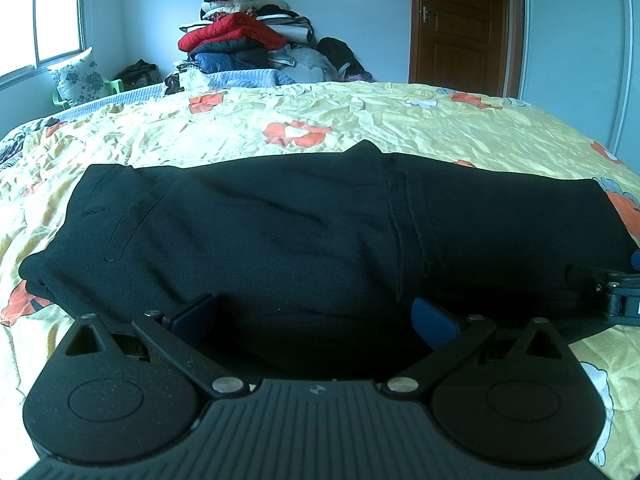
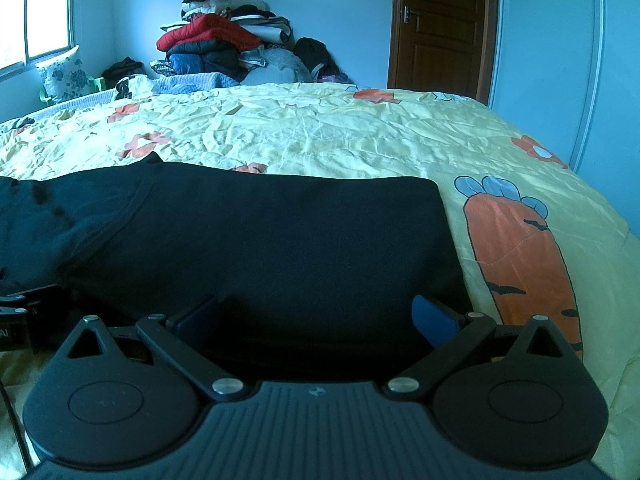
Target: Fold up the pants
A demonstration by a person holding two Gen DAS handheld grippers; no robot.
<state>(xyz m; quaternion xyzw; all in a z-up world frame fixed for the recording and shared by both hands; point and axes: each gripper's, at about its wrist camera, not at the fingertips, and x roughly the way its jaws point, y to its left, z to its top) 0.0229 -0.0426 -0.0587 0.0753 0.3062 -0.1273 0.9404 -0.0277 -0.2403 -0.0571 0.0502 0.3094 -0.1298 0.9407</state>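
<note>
Black pants (image 1: 304, 224) lie folded in a wide flat band across the yellow bedspread (image 1: 248, 128). The same pants (image 2: 264, 240) fill the lower half of the right wrist view, with their right end near the carrot print (image 2: 520, 264). My left gripper (image 1: 314, 318) is open, its blue pads (image 1: 434, 318) spread over the near edge of the pants. My right gripper (image 2: 316, 318) is open too, with its fingers at the near edge of the pants' right part. The right gripper shows at the right edge of the left wrist view (image 1: 622, 296).
The bedspread (image 2: 320, 132) stretches far behind the pants. A tall pile of clothes and quilts (image 1: 248, 36) stands beyond the bed's far edge. A brown door (image 1: 460, 20) is at the back right, a window (image 1: 40, 12) and a flowered pillow (image 1: 78, 76) at the left.
</note>
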